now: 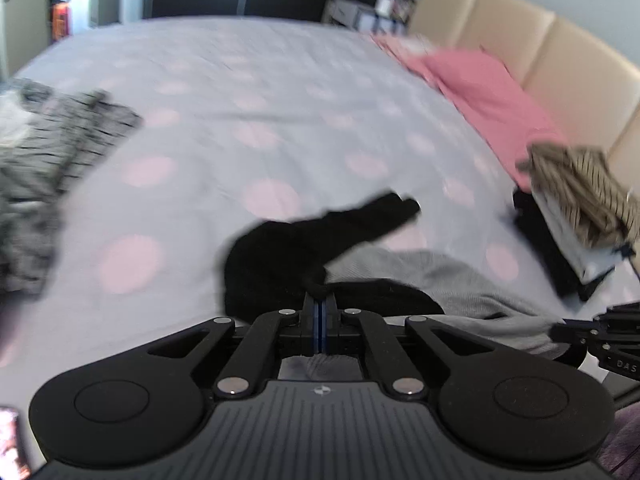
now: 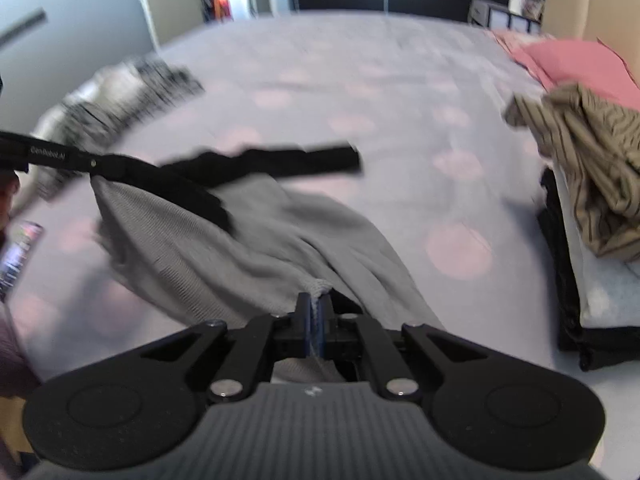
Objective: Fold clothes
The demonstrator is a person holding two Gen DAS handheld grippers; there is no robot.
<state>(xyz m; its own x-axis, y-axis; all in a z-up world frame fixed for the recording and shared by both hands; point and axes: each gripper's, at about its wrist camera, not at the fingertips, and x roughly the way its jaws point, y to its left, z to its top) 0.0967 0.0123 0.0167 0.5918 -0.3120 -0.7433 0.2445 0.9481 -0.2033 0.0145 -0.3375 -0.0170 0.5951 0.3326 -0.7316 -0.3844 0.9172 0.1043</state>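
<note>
Pointing steeply down at the bed, left gripper pinches black cloth, right gripper grey garment.

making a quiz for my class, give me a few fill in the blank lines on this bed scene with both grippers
1. The right gripper is shut on the ____ garment.
2. The left gripper pinches a ____ piece of cloth.
3. The pillow by the headboard is ____.

Missing words: grey; black; pink
</note>
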